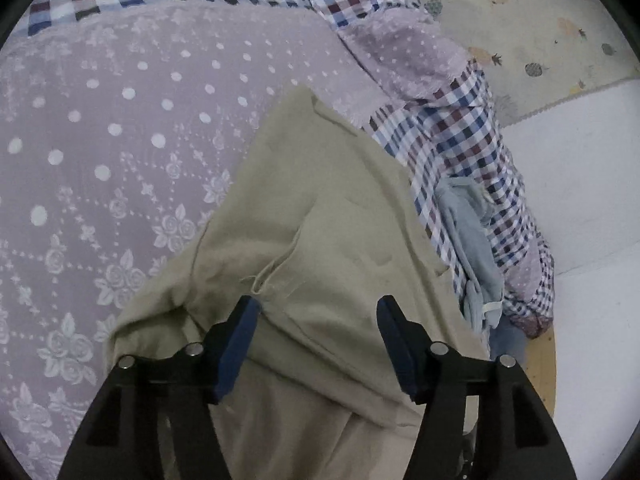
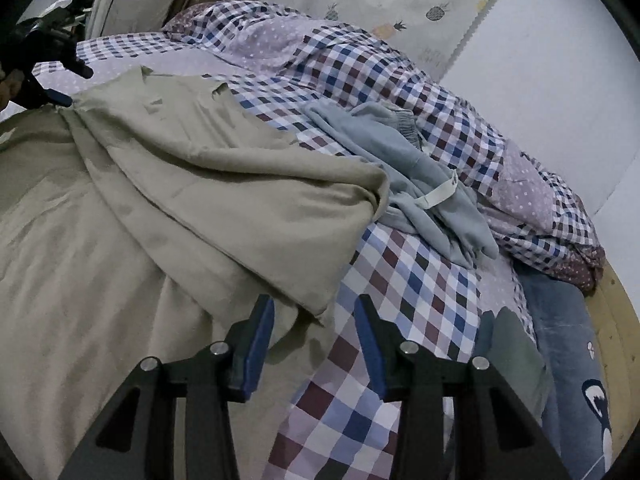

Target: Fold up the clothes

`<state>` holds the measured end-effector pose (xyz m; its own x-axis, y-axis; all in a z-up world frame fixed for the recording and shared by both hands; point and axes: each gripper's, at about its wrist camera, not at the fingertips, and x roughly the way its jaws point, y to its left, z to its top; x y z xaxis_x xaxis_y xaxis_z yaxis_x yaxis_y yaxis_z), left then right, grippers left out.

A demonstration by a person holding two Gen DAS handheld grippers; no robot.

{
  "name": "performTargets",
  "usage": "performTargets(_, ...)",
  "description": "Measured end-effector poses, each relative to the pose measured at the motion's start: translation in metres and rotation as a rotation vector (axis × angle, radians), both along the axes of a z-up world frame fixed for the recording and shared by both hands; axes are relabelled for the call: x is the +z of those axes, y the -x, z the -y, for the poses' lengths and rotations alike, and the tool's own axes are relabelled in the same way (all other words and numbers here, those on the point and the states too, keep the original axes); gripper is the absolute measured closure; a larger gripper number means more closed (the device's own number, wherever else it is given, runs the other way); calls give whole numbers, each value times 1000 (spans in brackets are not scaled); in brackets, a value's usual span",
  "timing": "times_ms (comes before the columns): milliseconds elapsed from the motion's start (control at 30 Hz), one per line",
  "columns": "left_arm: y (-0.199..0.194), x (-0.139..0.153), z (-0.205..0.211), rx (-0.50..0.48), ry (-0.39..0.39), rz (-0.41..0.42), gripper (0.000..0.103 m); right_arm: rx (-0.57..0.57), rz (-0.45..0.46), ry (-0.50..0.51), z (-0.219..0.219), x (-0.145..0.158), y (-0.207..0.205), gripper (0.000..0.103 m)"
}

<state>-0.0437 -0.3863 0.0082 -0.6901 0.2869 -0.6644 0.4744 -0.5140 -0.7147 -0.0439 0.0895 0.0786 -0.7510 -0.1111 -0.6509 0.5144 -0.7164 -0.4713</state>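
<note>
Blue-padded right tongs (image 2: 316,344) parted, rumpled khaki garment (image 2: 224,184), seemingly cotton, soft grey sweatpants (image 2: 420,168)

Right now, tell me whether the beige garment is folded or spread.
Partly folded: the beige garment has one flap doubled back over itself, its corner lying near the open right gripper; the rest lies loose and creased.

No legible text anywhere.
</note>
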Motion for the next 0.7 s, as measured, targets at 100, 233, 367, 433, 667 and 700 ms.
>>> performTargets(100,2,-3,0,1,-7,1,37,-8,3,15,-2,0,-1,59)
performTargets(233,2,-6,1,11,-13,-1,37,-15,6,30,-5,0,-3,59)
performTargets(367,3,-8,2,21,-18,-2,38,-23,5,43,-6,0,-4,58)
performTargets(433,3,-9,2,26,-21,-3,38,-23,5,45,-5,0,-4,58)
performTargets(667,2,-12,5,49,-49,-38,38,-28,-2,68,-6,3,-4,58)
performTargets(700,0,-12,6,55,-63,-62,38,-31,-3,73,-6,3,-4,58)
